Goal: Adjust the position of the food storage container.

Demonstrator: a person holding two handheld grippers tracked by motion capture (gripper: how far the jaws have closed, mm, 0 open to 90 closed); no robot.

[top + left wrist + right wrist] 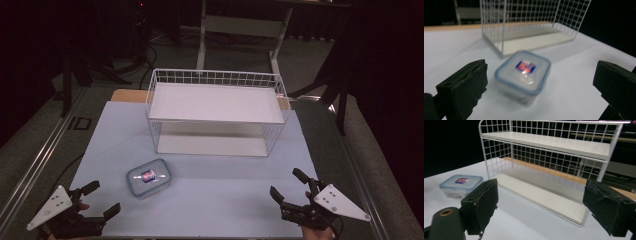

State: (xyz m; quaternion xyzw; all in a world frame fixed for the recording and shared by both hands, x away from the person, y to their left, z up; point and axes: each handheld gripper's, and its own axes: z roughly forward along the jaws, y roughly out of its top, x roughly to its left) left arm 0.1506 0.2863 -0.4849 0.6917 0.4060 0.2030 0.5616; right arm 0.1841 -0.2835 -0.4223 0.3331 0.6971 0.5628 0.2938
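We see lidded container [148, 177] on table [225, 200] before wire rack [216, 112], both shelves bare; contents unreadable through lid. Left gripper [100, 200] and right gripper [290, 187] gape, grasping nothing. Left gripper view reveals lid's label.

my left gripper [100, 198] and right gripper [290, 186] are both matte black, each with two blocky jaws whose pads look rough and frayed at the edges. each carries a grey three-cornered plate dotted with small screws. a brass-ringed hole sits beside my right gripper's jaw.
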